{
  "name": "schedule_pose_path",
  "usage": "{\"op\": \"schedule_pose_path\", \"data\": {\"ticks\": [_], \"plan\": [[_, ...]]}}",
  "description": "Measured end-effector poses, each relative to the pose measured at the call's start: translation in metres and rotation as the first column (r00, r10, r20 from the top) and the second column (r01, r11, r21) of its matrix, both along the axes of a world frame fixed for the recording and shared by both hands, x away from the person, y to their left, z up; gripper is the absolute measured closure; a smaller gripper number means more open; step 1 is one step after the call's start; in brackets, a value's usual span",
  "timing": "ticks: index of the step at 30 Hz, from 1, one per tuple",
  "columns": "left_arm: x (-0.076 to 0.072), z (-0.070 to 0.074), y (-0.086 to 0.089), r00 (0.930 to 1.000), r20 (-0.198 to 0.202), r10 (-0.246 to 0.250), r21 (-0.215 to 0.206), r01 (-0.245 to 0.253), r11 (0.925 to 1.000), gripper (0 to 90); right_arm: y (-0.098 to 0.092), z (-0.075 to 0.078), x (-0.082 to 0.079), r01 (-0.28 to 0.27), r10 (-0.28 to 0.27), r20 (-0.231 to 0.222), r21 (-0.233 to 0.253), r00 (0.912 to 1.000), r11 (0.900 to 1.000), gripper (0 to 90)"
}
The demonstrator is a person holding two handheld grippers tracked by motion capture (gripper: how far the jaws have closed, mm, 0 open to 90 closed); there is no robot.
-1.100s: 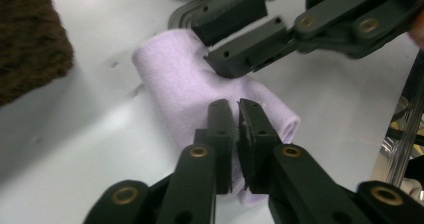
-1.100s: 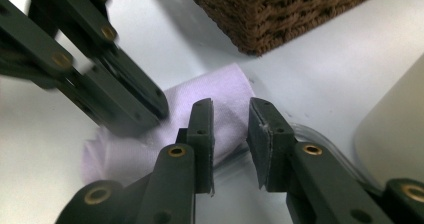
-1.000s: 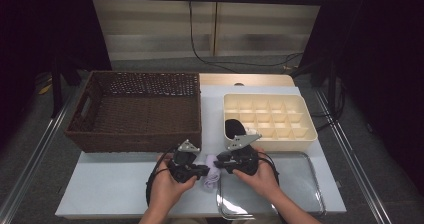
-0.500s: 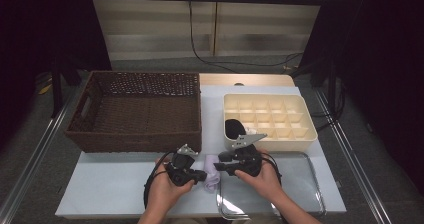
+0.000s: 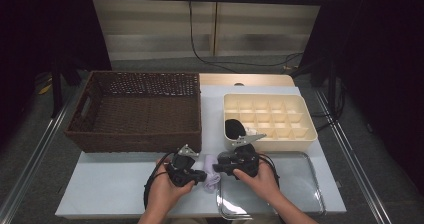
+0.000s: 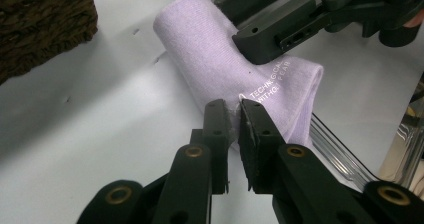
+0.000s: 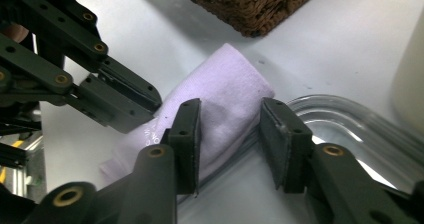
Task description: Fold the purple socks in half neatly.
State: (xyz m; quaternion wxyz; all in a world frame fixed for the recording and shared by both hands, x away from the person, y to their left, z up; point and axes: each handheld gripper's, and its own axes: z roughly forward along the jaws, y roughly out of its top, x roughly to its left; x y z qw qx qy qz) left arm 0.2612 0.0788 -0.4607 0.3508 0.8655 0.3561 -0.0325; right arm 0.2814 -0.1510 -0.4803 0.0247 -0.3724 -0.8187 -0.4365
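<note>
A lilac sock [image 6: 235, 69] lies rolled on the white table [image 5: 110, 179], just beside the rim of the clear tray [image 5: 300, 194] and in front of the wicker basket [image 5: 137, 109]. The left gripper [image 6: 234, 115] pinches the sock's printed edge between nearly closed jaws. The right gripper [image 7: 229, 129] straddles the roll with jaws spread, one on each side. The cream compartment box [image 5: 270, 119] stands behind the right gripper.
</note>
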Motion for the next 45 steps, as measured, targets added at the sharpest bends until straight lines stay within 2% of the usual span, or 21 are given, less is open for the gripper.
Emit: {"op": "schedule_pose_path", "data": {"ticks": [4, 9, 14, 17, 19, 23, 26, 27, 30, 33, 36, 40, 45], "plan": [[-0.001, 0.000, 0.000, 1.0000, 0.001, -0.001, 0.006, 0.001, 1.0000, 81.3, 0.000, -0.001, -0.001, 0.005, -0.004, -0.028, 0.021, 0.9996, 1.000, 66.1], [-0.001, 0.000, 0.000, 1.0000, -0.001, 0.000, 0.001, 0.000, 1.0000, 81.0, 0.002, -0.003, 0.002, -0.001, 0.005, -0.087, 0.042, 0.9962, 0.999, 78.3], [0.000, 0.000, 0.001, 1.0000, -0.002, 0.004, -0.008, -0.004, 1.0000, 79.5, 0.006, 0.001, 0.010, -0.016, 0.017, -0.060, 0.024, 0.9981, 1.000, 84.5], [0.000, -0.001, 0.002, 1.0000, -0.004, 0.004, -0.007, -0.004, 1.0000, 79.0, 0.010, 0.001, 0.013, -0.012, 0.013, -0.046, 0.016, 0.9989, 1.000, 81.8], [0.000, -0.001, 0.002, 1.0000, -0.005, 0.002, -0.007, -0.002, 1.0000, 78.9, 0.009, 0.004, 0.012, -0.010, 0.010, -0.033, 0.001, 0.9994, 1.000, 75.3], [0.000, -0.002, 0.001, 1.0000, -0.007, -0.002, -0.007, 0.002, 1.0000, 78.6, 0.002, 0.008, 0.008, 0.001, 0.000, -0.058, 0.015, 0.9983, 1.000, 60.3], [-0.001, -0.002, -0.001, 1.0000, -0.004, -0.004, -0.003, 0.004, 1.0000, 78.5, -0.001, 0.002, 0.004, 0.007, -0.004, -0.086, 0.032, 0.9963, 0.999, 60.3], [0.000, -0.002, 0.000, 0.9999, -0.003, -0.012, 0.004, 0.012, 0.9999, 78.3, -0.001, -0.001, 0.003, 0.013, -0.008, -0.090, 0.050, 0.9959, 0.999, 61.5], [0.000, -0.002, 0.000, 0.9999, -0.002, -0.011, 0.014, 0.011, 0.9998, 78.2, 0.002, -0.003, 0.004, 0.005, 0.001, -0.108, 0.060, 0.9942, 0.998, 66.9], [0.000, -0.003, 0.000, 1.0000, -0.001, -0.002, 0.001, 0.002, 1.0000, 77.2, 0.004, -0.008, 0.006, 0.009, 0.006, -0.158, 0.094, 0.9875, 0.996, 75.2], [0.001, -0.003, 0.001, 1.0000, -0.003, -0.007, 0.001, 0.007, 1.0000, 76.3, 0.004, -0.006, 0.007, 0.014, 0.004, -0.171, 0.107, 0.9852, 0.994, 82.2], [0.002, -0.001, 0.006, 0.9991, 0.038, 0.015, -0.001, -0.015, 0.9999, 67.5, 0.002, 0.000, 0.008, 0.007, 0.014, -0.169, 0.123, 0.9855, 0.992, 82.9], [0.005, 0.000, 0.014, 0.9944, 0.091, 0.055, 0.003, -0.056, 0.9984, 54.8, -0.004, 0.012, 0.012, 0.020, 0.002, -0.155, 0.140, 0.9879, 0.990, 82.9]]}}
